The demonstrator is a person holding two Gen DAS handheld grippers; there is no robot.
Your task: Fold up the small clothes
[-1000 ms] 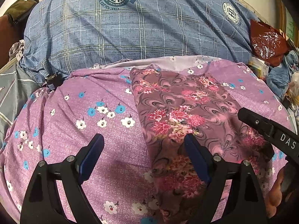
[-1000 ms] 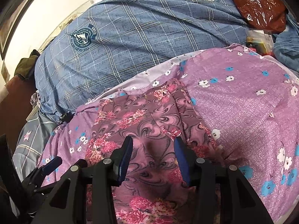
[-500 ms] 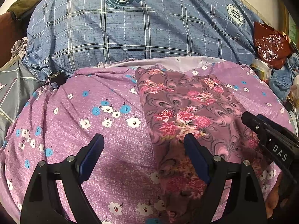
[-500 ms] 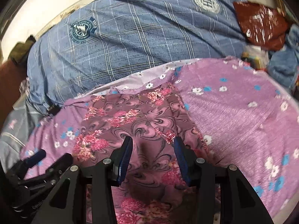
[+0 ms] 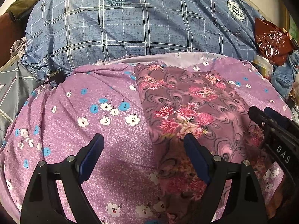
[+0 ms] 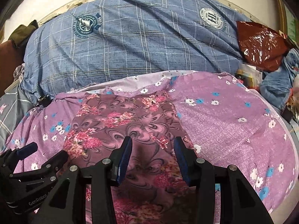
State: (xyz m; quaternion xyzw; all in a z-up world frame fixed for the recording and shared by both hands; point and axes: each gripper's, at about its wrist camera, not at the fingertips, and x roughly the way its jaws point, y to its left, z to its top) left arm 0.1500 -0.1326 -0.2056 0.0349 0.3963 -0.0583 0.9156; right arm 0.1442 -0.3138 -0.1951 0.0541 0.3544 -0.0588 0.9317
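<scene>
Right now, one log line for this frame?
left gripper: open, empty | right gripper: open, empty | floral garment: flat on purple sheet

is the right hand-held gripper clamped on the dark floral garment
No, the right hand-held gripper is open above the dark floral garment, gripping nothing.

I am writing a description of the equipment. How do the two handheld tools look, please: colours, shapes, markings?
Both look alike. The left tool has a matte black plastic frame with triangular cut-outs, silver round screws and two flat dark blue finger pads. The right tool matches. White lettering shows: "GenRobot" on the left body, "DAS" on the right. No cables or sleeves are visible.
</scene>
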